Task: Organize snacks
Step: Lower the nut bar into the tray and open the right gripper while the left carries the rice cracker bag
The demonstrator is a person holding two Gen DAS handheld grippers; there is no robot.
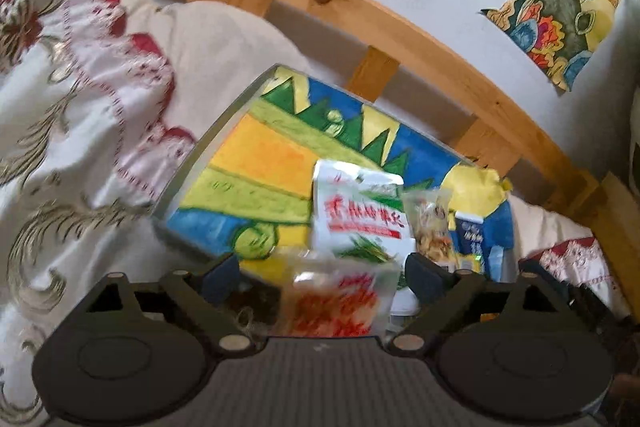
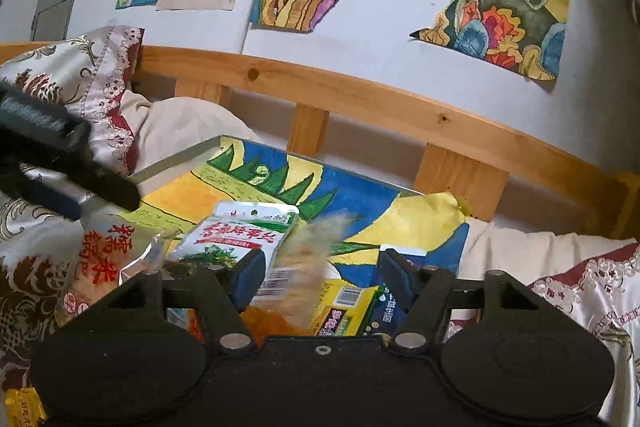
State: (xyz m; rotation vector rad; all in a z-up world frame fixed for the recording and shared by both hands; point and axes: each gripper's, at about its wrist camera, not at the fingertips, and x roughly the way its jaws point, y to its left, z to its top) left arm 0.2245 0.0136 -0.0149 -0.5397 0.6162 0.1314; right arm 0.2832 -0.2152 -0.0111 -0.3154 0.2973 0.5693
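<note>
Left gripper: fingers spread wide, blurred red-print snack bag between them, unpinched. Right gripper: fingers released around blurred tan packet. Green-white pouch on painted board, bed.

1. A clear packet with big red characters lies at the left edge of the painted board, tilted, partly over the bedspread.
2. A white pouch with a red band and a picture of green leaves lies flat near the board's middle, its top end pointing to the bed rail.
3. A blurred, see-through bag of pale brown snacks stands just right of the pouch.
4. A yellow-green pack with a barcode lies near the front.
5. A dark blue carton lies just beside it, at the right.
</note>
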